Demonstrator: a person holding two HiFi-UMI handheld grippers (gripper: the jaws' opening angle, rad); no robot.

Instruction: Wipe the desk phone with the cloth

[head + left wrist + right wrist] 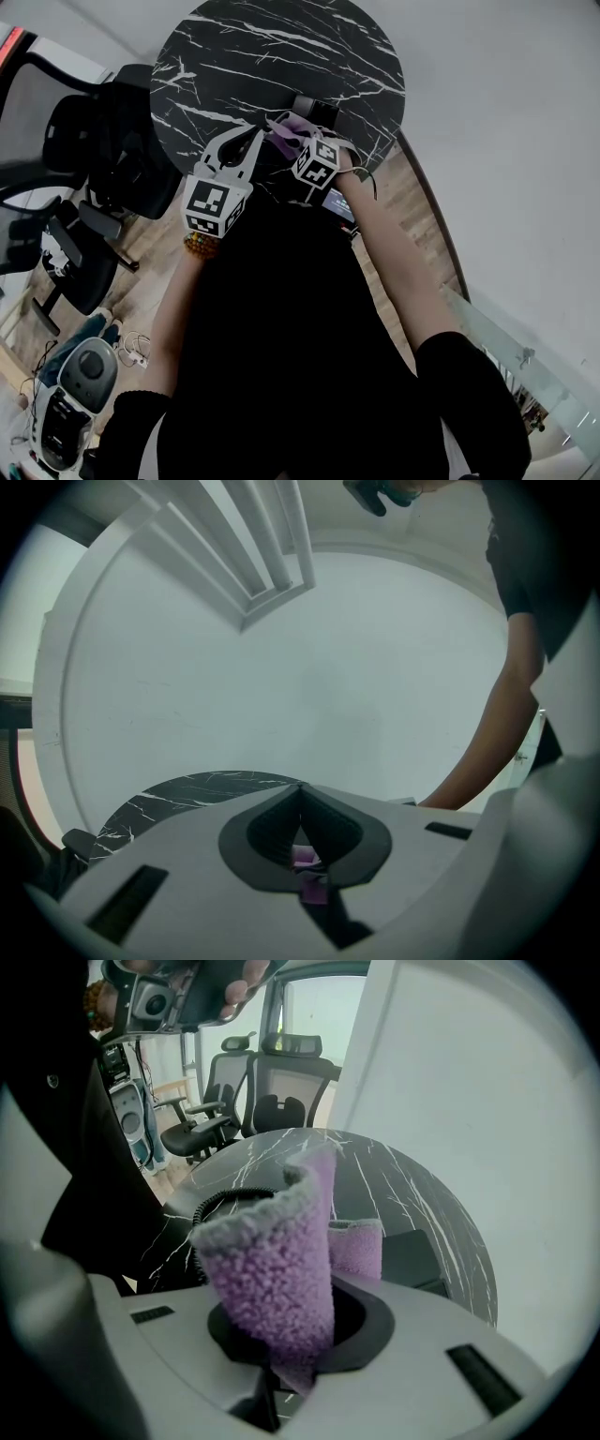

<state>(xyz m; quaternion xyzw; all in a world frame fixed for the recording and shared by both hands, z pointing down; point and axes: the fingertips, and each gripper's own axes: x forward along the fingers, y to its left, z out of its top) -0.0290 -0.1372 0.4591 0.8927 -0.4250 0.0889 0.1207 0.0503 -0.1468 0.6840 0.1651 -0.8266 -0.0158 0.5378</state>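
My right gripper (292, 139) (286, 1340) is shut on a purple fluffy cloth (281, 1269) that stands up from its jaws and folds over. It hovers over the black desk phone (317, 111) on the round black marble table (234, 56). In the right gripper view the phone's coiled cord (214, 1204) and dark body (417, 1252) lie just beyond the cloth. My left gripper (250, 142) (300, 789) is close on the left, tilted up toward the wall, jaws shut. A sliver of purple cloth (307, 859) shows through the gap behind its tips.
Black office chairs (84, 187) stand left of the table on the wood floor. A grey and white machine (75, 380) with cables sits at the lower left. A white wall curves round the table's far and right sides, with a glass panel edge (506, 347) at the right.
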